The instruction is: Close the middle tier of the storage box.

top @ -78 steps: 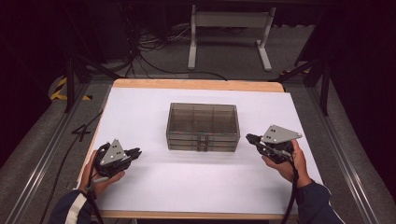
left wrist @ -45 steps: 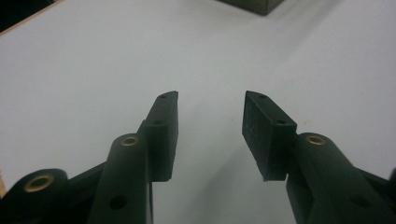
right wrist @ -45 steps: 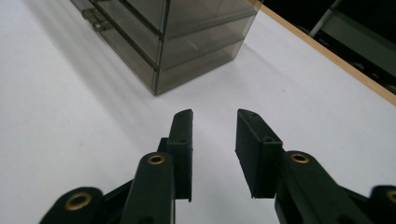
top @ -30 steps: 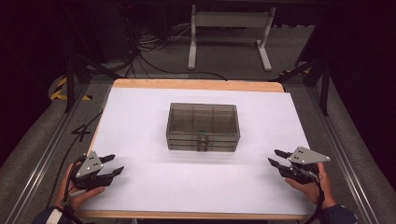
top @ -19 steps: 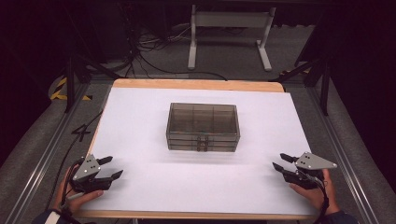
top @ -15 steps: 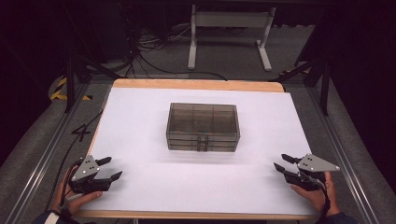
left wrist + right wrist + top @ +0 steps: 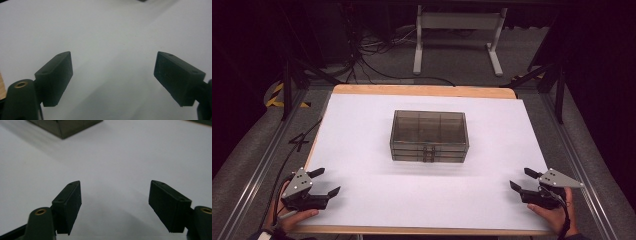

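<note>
Left gripper [image 7: 328, 183]: near bench [image 7: 362, 125] front-left corner, jaws just opening, now wide apart, nothing between. Box [image 7: 429, 136]: closed, ahead and between both grippers, well apart, untouched. Right gripper [image 7: 522, 180]: front-right, jaws just opening, spread, empty. Judgement: box handling not under way.

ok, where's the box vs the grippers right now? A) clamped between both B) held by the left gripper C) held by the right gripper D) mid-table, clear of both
D: the box sits mid-table, with the left gripper and right gripper open at the near corners, nothing between their jaws.
</note>
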A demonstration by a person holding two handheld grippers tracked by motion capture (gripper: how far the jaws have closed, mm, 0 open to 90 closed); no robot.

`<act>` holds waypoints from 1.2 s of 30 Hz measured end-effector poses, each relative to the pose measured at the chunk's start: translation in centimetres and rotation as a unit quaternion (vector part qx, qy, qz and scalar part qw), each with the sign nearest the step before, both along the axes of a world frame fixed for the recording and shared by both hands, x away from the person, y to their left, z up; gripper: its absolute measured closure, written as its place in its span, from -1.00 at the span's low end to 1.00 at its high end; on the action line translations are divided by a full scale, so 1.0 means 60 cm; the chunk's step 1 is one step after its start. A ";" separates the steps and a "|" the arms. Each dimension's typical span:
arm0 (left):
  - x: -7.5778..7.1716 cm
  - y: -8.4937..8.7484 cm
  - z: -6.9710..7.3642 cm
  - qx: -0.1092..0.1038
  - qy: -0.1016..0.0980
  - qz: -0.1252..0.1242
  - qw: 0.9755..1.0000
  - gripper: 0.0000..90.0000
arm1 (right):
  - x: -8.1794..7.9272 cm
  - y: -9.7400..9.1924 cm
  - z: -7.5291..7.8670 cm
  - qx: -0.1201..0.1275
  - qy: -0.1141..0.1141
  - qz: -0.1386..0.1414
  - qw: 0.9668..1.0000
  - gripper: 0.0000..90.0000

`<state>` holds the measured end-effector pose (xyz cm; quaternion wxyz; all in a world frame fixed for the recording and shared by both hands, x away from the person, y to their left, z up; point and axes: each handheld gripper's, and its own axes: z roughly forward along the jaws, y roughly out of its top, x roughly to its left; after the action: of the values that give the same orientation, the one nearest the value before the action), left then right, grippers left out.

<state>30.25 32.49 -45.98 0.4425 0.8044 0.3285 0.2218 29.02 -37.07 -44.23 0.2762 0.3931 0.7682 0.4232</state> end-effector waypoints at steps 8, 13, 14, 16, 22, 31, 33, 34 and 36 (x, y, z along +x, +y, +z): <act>-0.005 0.009 -0.002 -0.032 -0.015 0.031 0.999 -0.73 | -0.003 -0.008 -0.002 0.020 -0.012 -0.038 0.999 -0.70; -0.003 0.005 -0.002 -0.018 -0.009 0.039 0.999 -0.73 | -0.004 -0.006 -0.002 0.015 -0.016 -0.040 0.999 -0.70; -0.003 0.003 -0.002 -0.016 -0.008 0.039 0.999 -0.73 | -0.004 -0.006 -0.002 0.013 -0.015 -0.039 0.999 -0.70; -0.003 0.001 -0.003 -0.008 -0.010 0.039 0.999 -0.73 | -0.004 -0.006 -0.002 0.013 -0.015 -0.040 0.999 -0.71; -0.004 0.004 -0.002 -0.015 -0.012 0.042 0.999 -0.73 | -0.002 -0.006 -0.002 0.013 -0.011 -0.044 0.999 -0.72; -0.002 0.003 -0.003 -0.012 -0.006 0.045 0.999 -0.73 | -0.001 -0.005 -0.003 0.011 -0.009 -0.039 0.999 -0.71; -0.002 0.003 -0.002 -0.011 -0.006 0.045 0.999 -0.73 | -0.001 -0.005 -0.003 0.010 -0.009 -0.038 0.999 -0.72; -0.002 0.003 -0.002 -0.011 -0.006 0.045 0.999 -0.73 | -0.002 -0.005 -0.002 0.008 -0.009 -0.039 0.999 -0.71; -0.001 0.003 -0.002 -0.011 -0.006 0.045 0.999 -0.73 | -0.001 -0.005 -0.003 0.008 -0.009 -0.037 0.999 -0.71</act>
<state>30.19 32.67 -46.13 0.4424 0.7826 0.3647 0.2426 28.96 -37.36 -44.40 0.2952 0.4198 0.7470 0.4226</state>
